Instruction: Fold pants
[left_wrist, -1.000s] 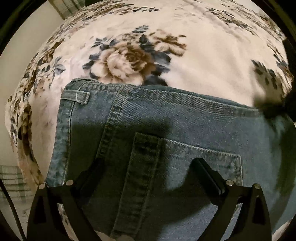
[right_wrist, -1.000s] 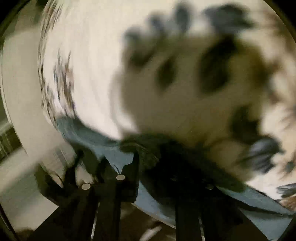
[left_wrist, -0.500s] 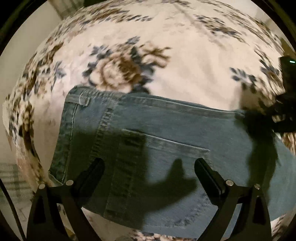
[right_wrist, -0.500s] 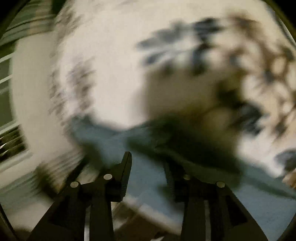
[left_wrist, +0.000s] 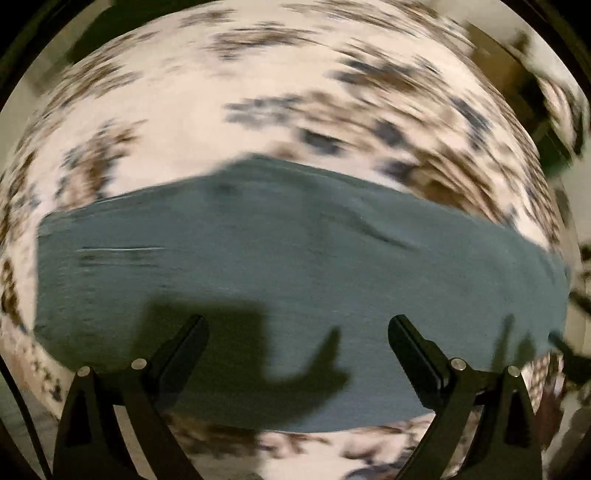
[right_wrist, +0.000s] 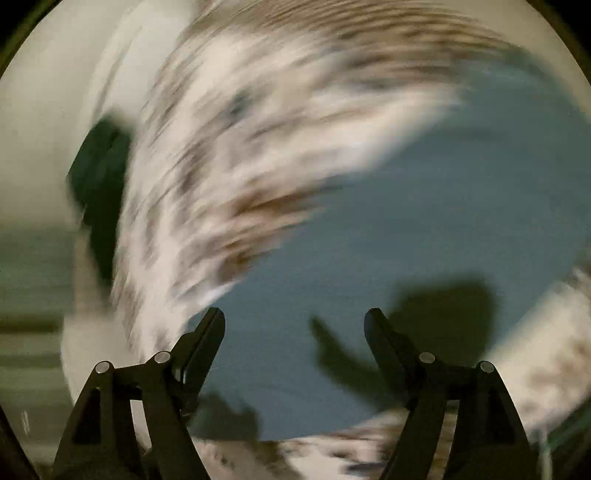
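Observation:
The blue denim pants (left_wrist: 295, 251) lie flat as a wide band across a floral bedspread (left_wrist: 229, 92), blurred by motion. My left gripper (left_wrist: 297, 325) is open and empty, held above the near edge of the pants. In the right wrist view the pants (right_wrist: 424, 221) fill the right and middle. My right gripper (right_wrist: 295, 317) is open and empty above them. Both grippers cast shadows on the denim.
The floral bedspread (right_wrist: 229, 140) covers the bed under the pants. A pale wall (right_wrist: 40, 129) and a dark shape (right_wrist: 99, 177) show at the left of the right wrist view. Bed edge lies near the bottom of both views.
My right gripper has opened and let go of the denim, then swung away. My left gripper has pulled back and turned, so more of the pants shows. Both views are blurred now.

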